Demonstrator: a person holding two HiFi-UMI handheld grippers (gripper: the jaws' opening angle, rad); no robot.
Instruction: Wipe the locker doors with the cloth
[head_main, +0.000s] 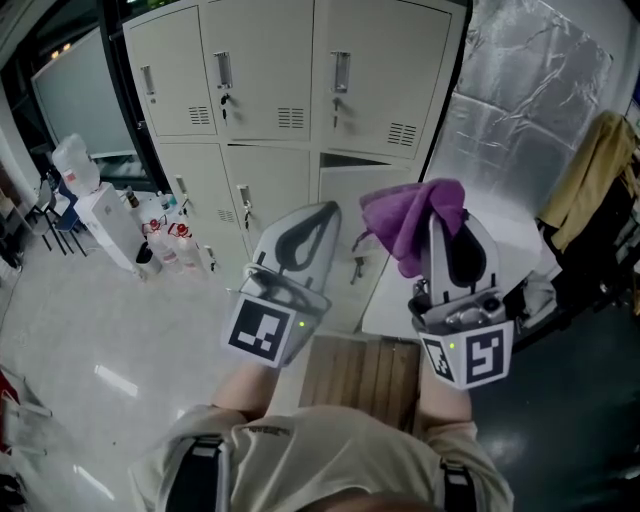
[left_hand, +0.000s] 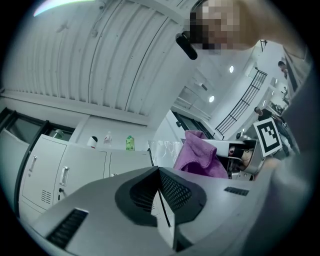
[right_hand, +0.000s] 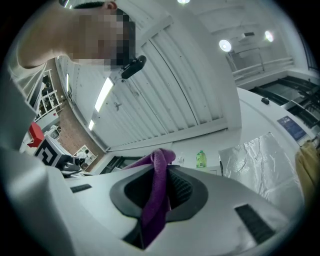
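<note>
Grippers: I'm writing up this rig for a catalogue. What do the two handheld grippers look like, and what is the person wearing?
The left gripper and right gripper are pale grey, tapered shells with dark ribbed pads inside. Each carries a cube with black-and-white square markers and a green light. The person wears a beige top with dark shoulder straps.

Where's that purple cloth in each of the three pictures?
Head view: cloth right of centre, in the right hand-held gripper.
Left gripper view: right of centre, beyond the jaws.
Right gripper view: bottom centre, between the jaws.
Shared landmark: green bottle, in both gripper views.
</note>
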